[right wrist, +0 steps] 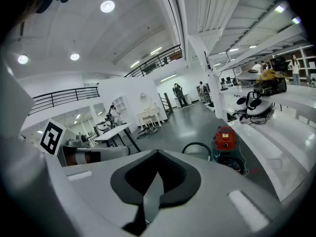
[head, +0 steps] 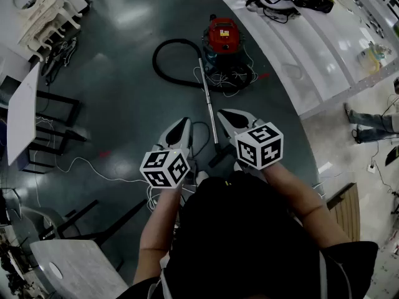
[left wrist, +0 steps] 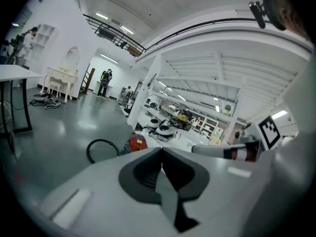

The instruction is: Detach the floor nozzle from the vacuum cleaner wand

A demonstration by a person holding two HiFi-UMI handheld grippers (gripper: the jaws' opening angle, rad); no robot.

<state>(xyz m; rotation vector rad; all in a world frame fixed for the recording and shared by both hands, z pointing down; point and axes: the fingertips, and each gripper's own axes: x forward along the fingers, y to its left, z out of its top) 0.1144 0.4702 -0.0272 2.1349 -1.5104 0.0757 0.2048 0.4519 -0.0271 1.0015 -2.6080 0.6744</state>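
Note:
A red vacuum cleaner (head: 223,36) stands on the dark floor with its black hose (head: 167,64) looped to its left. Its metal wand (head: 209,101) runs toward me and ends at the dark floor nozzle (head: 222,156), partly hidden between my two grippers. My left gripper (head: 184,122) hovers left of the wand, shut and empty. Just right of the wand, my right gripper (head: 223,113) is also shut with nothing held. The left gripper view shows closed jaws (left wrist: 162,154) with the vacuum cleaner (left wrist: 137,142) beyond. The right gripper view shows closed jaws (right wrist: 157,157) and the vacuum cleaner (right wrist: 224,138).
A white stepped platform (head: 312,48) with bags and gear runs along the right. A white desk (head: 22,114) and black frames stand at the left, a pale chair (head: 75,266) at the bottom left. White cables (head: 93,167) trail on the floor. Someone's legs (head: 371,123) show at far right.

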